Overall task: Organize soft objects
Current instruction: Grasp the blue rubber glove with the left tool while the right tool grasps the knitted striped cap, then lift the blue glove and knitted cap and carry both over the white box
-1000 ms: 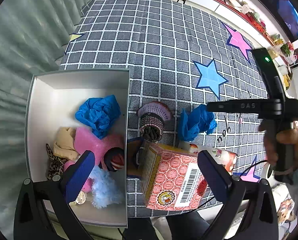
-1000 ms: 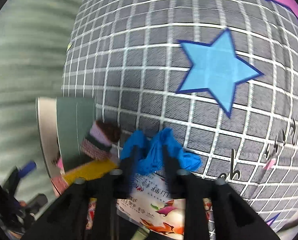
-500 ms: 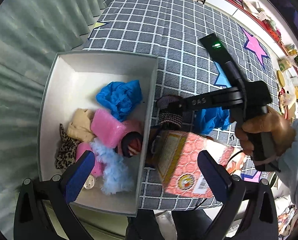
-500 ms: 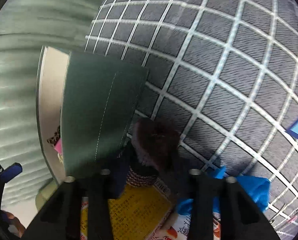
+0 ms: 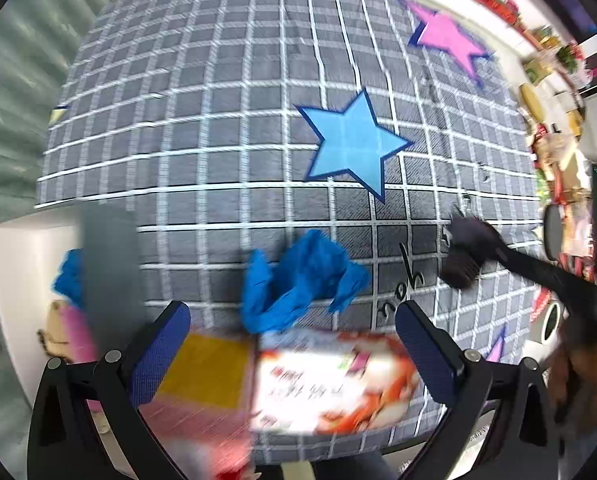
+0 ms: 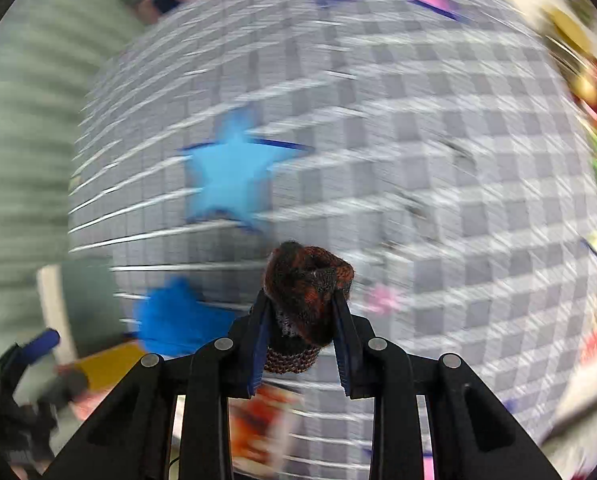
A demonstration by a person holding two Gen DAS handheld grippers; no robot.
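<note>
Right wrist view: the knitted roll (image 6: 304,300) is clamped upright between the right gripper (image 6: 300,332) fingers, above the worktop (image 6: 438,184). The white box (image 5: 30,264) lies well leftward, nearer the left gripper (image 5: 290,344), whose fingers are spread and hold nothing.

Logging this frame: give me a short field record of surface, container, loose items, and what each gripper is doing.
surface: checked grey cloth with star patches
container: white box at the left edge, soft items inside, blurred
loose soft item: blue crumpled cloth on the checked grey cloth
other items: printed cartons at the near edge
left gripper: open, empty, above the printed cartons
right gripper: shut on a dark knitted piece, lifted off the surface
</note>
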